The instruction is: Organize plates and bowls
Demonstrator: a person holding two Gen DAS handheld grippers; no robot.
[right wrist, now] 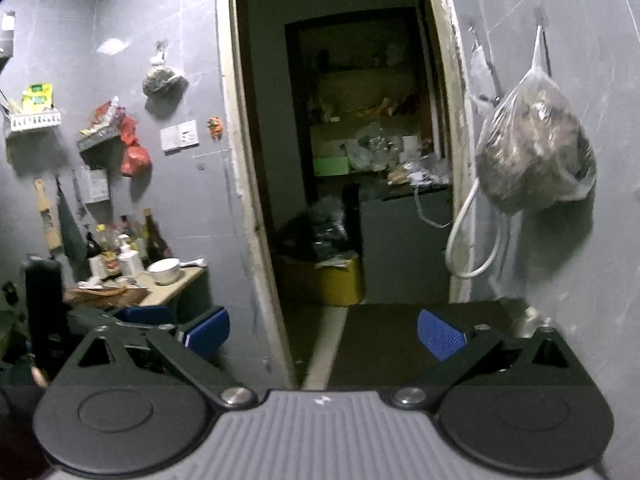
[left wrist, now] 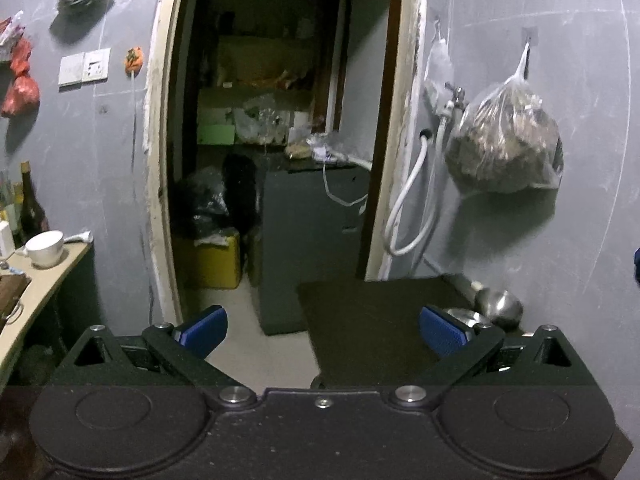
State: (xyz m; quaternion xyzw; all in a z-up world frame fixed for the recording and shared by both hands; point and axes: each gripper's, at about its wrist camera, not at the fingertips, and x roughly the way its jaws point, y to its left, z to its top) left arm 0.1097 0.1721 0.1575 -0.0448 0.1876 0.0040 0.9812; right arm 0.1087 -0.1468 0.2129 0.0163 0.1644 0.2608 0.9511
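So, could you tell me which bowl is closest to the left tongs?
The steel bowl on the dark table, just beyond the left tongs; the white bowl sits far off on the beige counter.

This is a small home kitchen. Bottles (right wrist: 148,236) and a white bowl (right wrist: 165,270) sit on a worktop (right wrist: 176,288) at the far left. Bags of food (right wrist: 534,152) hang on the gray wall. Metal bowls (left wrist: 498,306) sit near the right. An open door (right wrist: 340,140) shows a store room.

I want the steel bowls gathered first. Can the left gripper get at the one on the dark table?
Probably yes: the left gripper has its jaws open and empty, and the steel bowl sits uncovered just ahead to its right.
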